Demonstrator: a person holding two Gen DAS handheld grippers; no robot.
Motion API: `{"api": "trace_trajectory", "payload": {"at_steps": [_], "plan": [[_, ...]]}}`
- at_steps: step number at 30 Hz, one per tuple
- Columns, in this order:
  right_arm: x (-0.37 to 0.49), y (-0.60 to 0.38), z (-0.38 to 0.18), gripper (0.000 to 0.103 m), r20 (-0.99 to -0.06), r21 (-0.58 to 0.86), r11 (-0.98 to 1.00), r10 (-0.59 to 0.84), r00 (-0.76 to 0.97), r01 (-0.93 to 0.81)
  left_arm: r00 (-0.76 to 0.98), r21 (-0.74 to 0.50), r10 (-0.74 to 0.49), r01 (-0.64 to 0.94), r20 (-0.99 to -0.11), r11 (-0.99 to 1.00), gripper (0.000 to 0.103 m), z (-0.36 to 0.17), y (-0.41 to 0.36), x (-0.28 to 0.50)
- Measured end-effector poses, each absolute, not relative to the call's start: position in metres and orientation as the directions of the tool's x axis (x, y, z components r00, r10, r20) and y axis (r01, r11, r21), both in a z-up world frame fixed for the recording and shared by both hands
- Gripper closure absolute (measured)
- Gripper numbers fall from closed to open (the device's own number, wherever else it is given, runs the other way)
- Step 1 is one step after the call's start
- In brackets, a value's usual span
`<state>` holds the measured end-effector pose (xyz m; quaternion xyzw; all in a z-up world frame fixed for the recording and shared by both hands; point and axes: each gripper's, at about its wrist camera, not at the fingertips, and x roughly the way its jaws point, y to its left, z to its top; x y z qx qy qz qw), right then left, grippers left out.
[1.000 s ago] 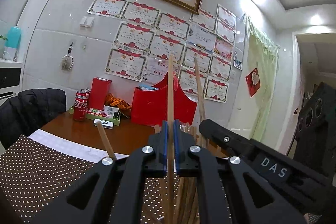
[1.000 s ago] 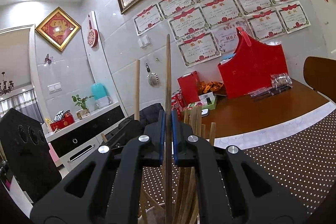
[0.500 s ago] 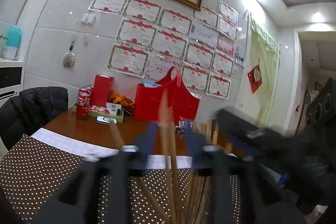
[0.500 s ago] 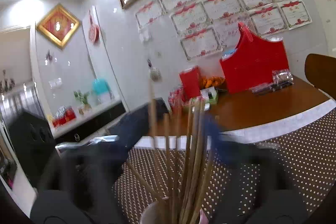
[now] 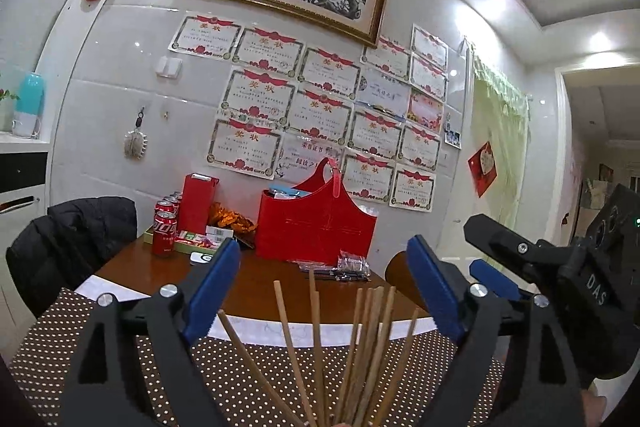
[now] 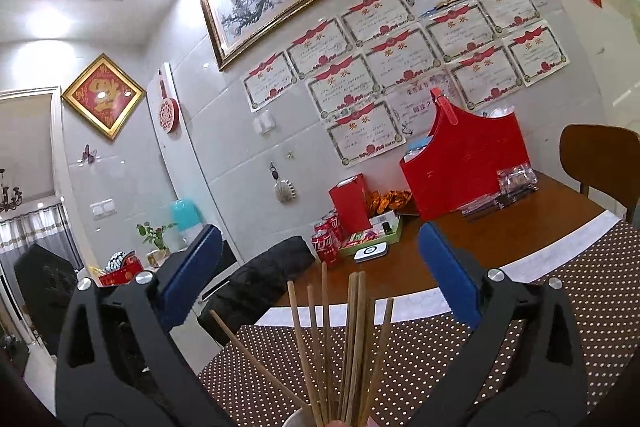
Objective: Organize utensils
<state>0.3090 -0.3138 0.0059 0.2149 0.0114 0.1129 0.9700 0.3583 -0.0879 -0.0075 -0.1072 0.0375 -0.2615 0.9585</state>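
1. Left wrist view: the left tongs (image 5: 324, 291) stand wide apart, their blue pads (image 5: 210, 291) spread to either side with nothing between them.
2. A bunch of wooden chopsticks (image 5: 352, 355) fans upward from the bottom edge of the view, rising in the gap between the two pads without touching either. Their lower ends run out of the picture, so what they stand in does not show here.
3. To the right, the right tongs (image 5: 486, 273) come in as a black arm with a blue pad; from this side I cannot tell how far they are spread.
4. Behind the chopsticks lies a brown dotted mat (image 5: 52, 347) on the wooden tabletop (image 5: 256, 287). Farther back stand a red basket (image 5: 316, 223) and red cans (image 5: 164, 235), against a white tiled wall hung with certificates (image 5: 248, 143).
5. Right wrist view: the right tongs (image 6: 320, 267) are likewise spread wide, holding nothing, blue pads (image 6: 448, 275) far apart.
6. The chopsticks (image 6: 352, 347) stand fanned in a white cup (image 6: 298, 419), of which only the rim shows at the bottom edge. The sticks rise in the gap between the pads, clear of both.
7. The cup sits on the dotted mat (image 6: 540, 347). Beyond it on the tabletop (image 6: 500, 235) are the red basket (image 6: 468, 171), the cans (image 6: 326, 245) and a small white gadget (image 6: 370, 251). A dark jacket (image 6: 264, 275) hangs over a chair at the left side.
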Motion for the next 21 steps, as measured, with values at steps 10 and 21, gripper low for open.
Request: {"api": "trace_trajectory", "payload": {"at_steps": [10, 21], "plan": [[0.255, -0.321, 0.026, 0.006, -0.097, 0.383, 0.911, 0.205, 0.974, -0.154, 0.896, -0.118, -0.412, 0.397, -0.168, 0.91, 0.015, 0.009, -0.089, 0.308], [0.19, -0.313, 0.034, 0.006, -0.295, 0.28, 0.959, 0.132, 0.946, -0.047, 0.91, -0.008, -0.266, 0.278, -0.318, 0.961, 0.015, 0.01, -0.08, 0.239]]}}
